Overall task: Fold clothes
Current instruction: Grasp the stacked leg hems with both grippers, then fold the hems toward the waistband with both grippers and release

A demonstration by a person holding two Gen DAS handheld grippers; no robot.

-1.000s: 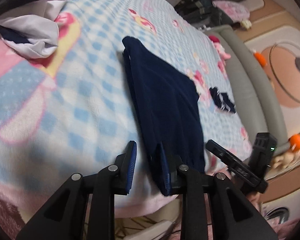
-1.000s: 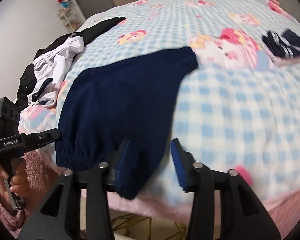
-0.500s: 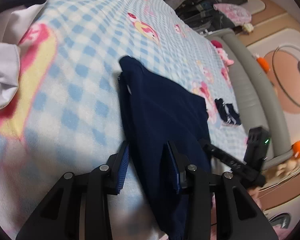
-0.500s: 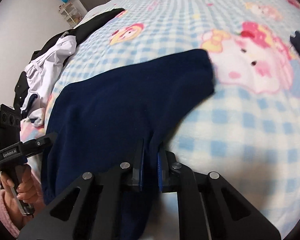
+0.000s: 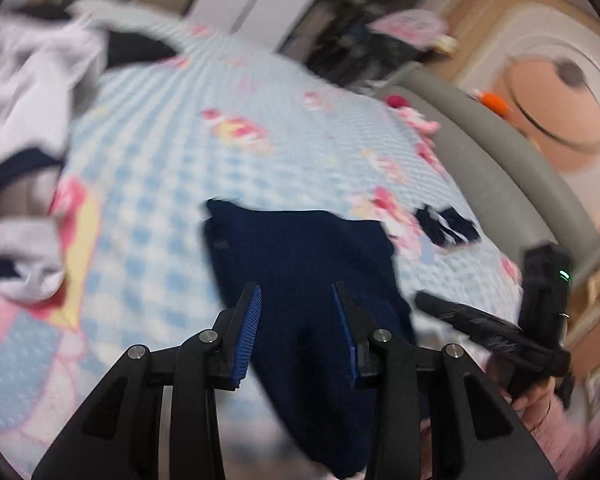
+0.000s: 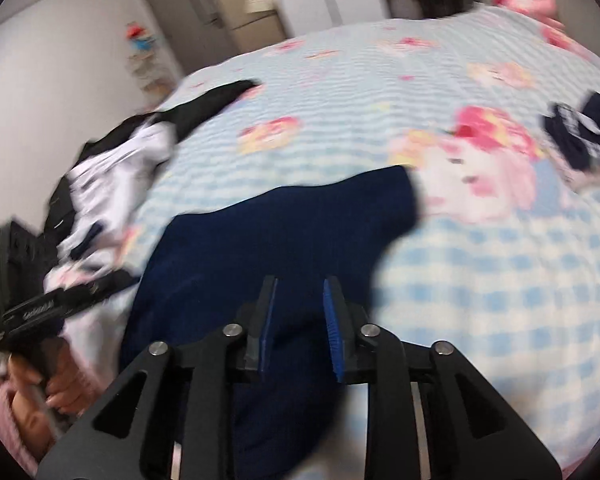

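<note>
Left gripper [image 5: 296, 332]: blue-padded fingers [image 5: 247, 338] spread, nothing pinched; the navy garment [image 5: 300, 264] lies below and beyond the gap, and blur hides whether any pad brushes the cloth.

Right gripper [image 6: 300, 324]: fingers [image 6: 334, 336] parted and opening; navy cloth shows through the gap, but no pad presses on it. In the left view this gripper appears at lower right, held by a hand [image 5: 540, 400] in a pink sleeve. In the right view the left gripper sits at the left edge, gripped by the other hand [image 6: 60, 384].

Navy garment: spread flat on the bed [image 5: 172, 168], near its front edge, one end hanging over that edge toward the cameras, the far corner reaching a pink cartoon print [image 6: 488, 168].

Bed: blue-and-white checked cover with pink figures.

Clothes pile [image 6: 112, 184]: white and black pieces heaped at the bed's left side, apart from the navy garment.

Small dark item [image 6: 584, 140]: navy with white stripes, on the cover to the right, well apart from the garment.

Headboard [image 5: 500, 168]: grey, padded, along the bed's far right side.
</note>
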